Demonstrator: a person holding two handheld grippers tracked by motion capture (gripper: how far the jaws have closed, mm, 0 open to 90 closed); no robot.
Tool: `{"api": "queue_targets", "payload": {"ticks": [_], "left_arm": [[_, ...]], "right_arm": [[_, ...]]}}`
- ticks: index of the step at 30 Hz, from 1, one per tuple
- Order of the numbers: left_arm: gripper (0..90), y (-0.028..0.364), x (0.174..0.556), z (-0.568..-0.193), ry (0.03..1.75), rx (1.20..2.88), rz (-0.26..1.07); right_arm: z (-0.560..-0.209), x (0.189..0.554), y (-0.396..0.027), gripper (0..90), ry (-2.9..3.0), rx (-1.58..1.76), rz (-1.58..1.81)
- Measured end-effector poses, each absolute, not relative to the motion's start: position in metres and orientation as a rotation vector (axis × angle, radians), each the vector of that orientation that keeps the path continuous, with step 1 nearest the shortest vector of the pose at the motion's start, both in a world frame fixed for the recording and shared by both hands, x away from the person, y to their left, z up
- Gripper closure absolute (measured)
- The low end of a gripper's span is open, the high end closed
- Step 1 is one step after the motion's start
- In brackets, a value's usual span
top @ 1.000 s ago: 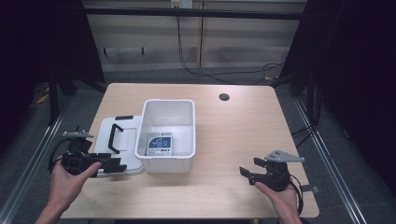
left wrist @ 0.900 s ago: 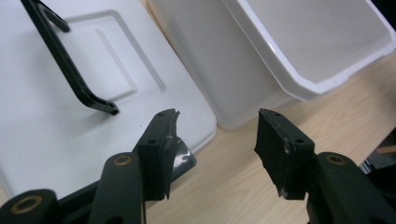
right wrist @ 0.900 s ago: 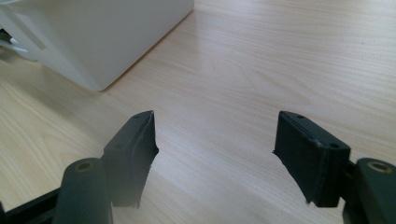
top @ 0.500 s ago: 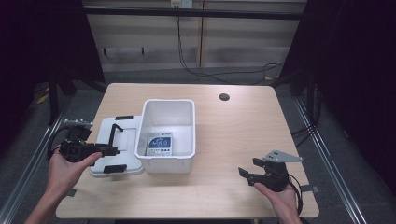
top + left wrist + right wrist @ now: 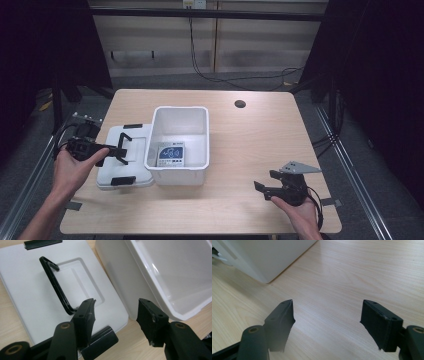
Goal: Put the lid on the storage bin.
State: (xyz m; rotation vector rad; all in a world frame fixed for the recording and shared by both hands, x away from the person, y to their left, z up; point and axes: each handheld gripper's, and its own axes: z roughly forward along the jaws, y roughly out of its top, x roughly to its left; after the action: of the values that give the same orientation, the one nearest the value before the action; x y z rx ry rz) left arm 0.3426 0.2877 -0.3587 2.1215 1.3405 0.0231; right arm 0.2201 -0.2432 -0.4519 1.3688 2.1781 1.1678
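A white bin [image 5: 202, 125] stands mid-table with a blue-and-white card [image 5: 171, 155] lying in it. Left of it lies its white lid [image 5: 112, 176], whose black handle [image 5: 123, 140] stands raised. My left gripper [image 5: 119, 153] hovers over the lid. Its jaws have just been opening and nothing is between them. In the left gripper view the handle [image 5: 55, 287] is just ahead of the left gripper [image 5: 116, 311], with the bin [image 5: 175, 272] to the right. My right gripper [image 5: 263, 187] rests near the front right. The right gripper [image 5: 327, 312] has just been opening, with bare wood between its jaws.
A round cable hole [image 5: 240, 104] sits in the table's far right part. A black latch [image 5: 100, 342] is on the lid's near edge, another latch [image 5: 42, 243] on its far edge. The bin's corner [image 5: 262, 260] lies ahead-left of the right gripper.
My left hand has carried its gripper from the lid's front edge away from the person, up over the lid beside the handle. The right hand has kept its place.
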Motion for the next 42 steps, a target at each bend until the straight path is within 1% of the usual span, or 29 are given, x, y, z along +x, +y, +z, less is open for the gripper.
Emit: {"api": "queue_targets", "payload": {"ticks": [6, 8, 9, 14, 21, 27, 33, 40, 41, 42], "left_arm": [[47.1, 0.288, 0.356, -0.358, 1.353, 2.107, -0.006], [48.5, 0.287, 0.358, -0.359, 1.371, 2.097, 0.003], [49.6, 0.285, 0.364, -0.361, 1.388, 2.124, -0.003], [53.4, 0.281, 0.371, -0.363, 1.435, 2.154, -0.001], [54.8, 0.281, 0.384, -0.365, 1.503, 2.163, 0.017], [55.8, 0.280, 0.393, -0.367, 1.550, 2.196, 0.003], [59.5, 0.281, 0.404, -0.370, 1.648, 2.195, 0.000], [59.8, 0.281, 0.415, -0.378, 1.738, 2.188, -0.009], [60.5, 0.281, 0.417, -0.379, 1.750, 2.193, -0.022], [63.9, 0.280, 0.418, -0.379, 1.769, 2.198, -0.001]], "right_arm": [[-0.452, 0.220, -0.241, 25.8, 2.196, 1.358, 1.158], [-0.453, 0.221, -0.241, 25.6, 2.200, 1.360, 1.156], [-0.453, 0.221, -0.241, 25.5, 2.203, 1.363, 1.159], [-0.453, 0.221, -0.242, 24.9, 2.205, 1.369, 1.169], [-0.453, 0.221, -0.242, 24.8, 2.208, 1.374, 1.171], [-0.454, 0.222, -0.242, 24.5, 2.205, 1.381, 1.172], [-0.454, 0.222, -0.242, 24.3, 2.207, 1.386, 1.170], [-0.455, 0.222, -0.241, 24.2, 2.218, 1.384, 1.162], [-0.455, 0.222, -0.241, 24.2, 2.220, 1.385, 1.162], [-0.455, 0.223, -0.241, 24.2, 2.219, 1.390, 1.163]]}}
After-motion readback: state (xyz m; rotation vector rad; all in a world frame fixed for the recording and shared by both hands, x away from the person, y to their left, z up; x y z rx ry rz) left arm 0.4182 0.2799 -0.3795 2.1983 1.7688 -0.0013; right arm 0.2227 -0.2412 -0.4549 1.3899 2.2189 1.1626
